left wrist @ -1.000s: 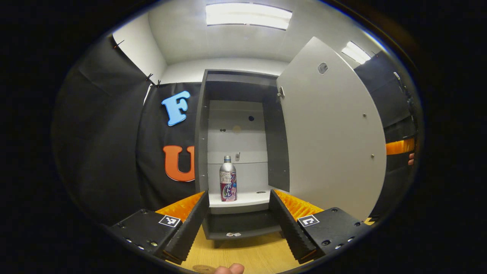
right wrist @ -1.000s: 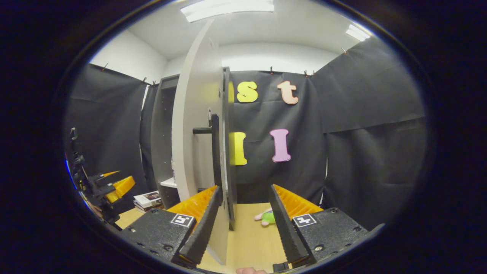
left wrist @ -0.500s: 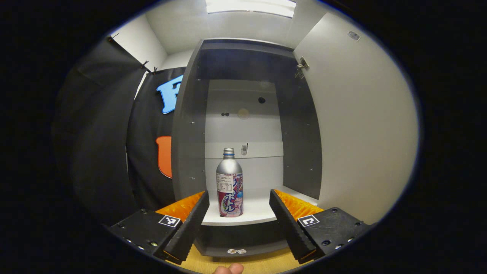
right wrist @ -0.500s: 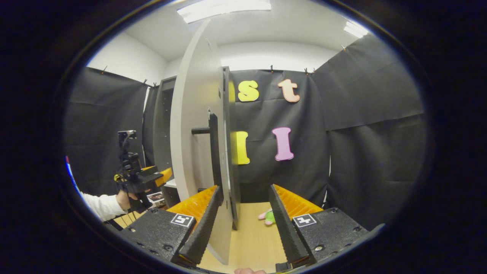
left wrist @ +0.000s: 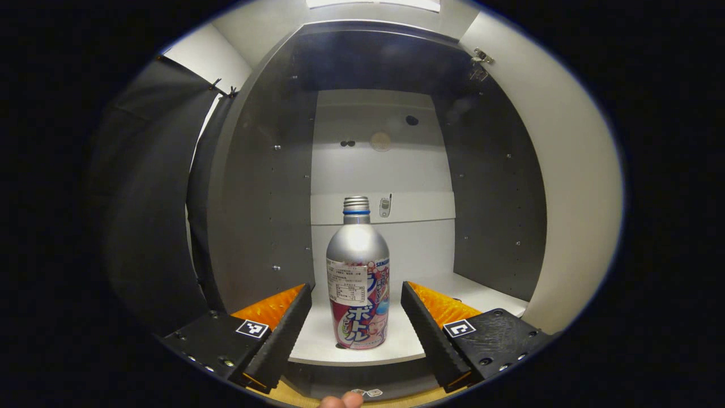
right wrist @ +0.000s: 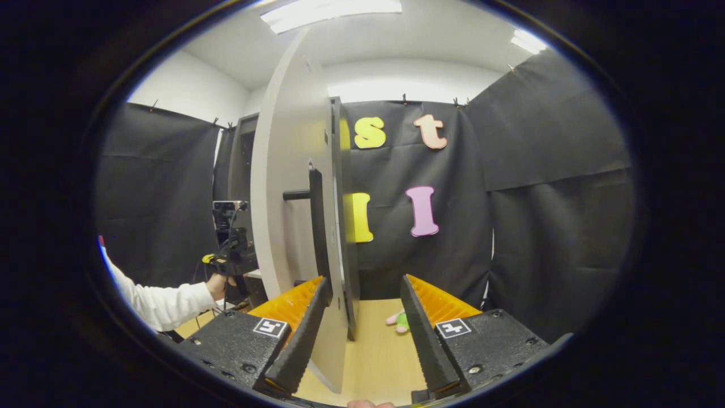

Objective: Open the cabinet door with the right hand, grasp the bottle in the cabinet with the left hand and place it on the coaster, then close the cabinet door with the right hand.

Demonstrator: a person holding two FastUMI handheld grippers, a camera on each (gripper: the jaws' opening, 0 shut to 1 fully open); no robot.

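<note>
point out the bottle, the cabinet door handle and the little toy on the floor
bottle [left wrist: 357,294], left gripper view, on its labelled body.
cabinet door handle [right wrist: 318,226], right gripper view, on the dark upright bar.
toy [right wrist: 399,321], right gripper view, on its green and pink body, lying on the wooden floor.

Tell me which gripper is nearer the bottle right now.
Left. The left gripper is open right in front of the bottle, which stands on the cabinet shelf between its fingers. The right gripper is open outside, at the edge of the open door.
</note>
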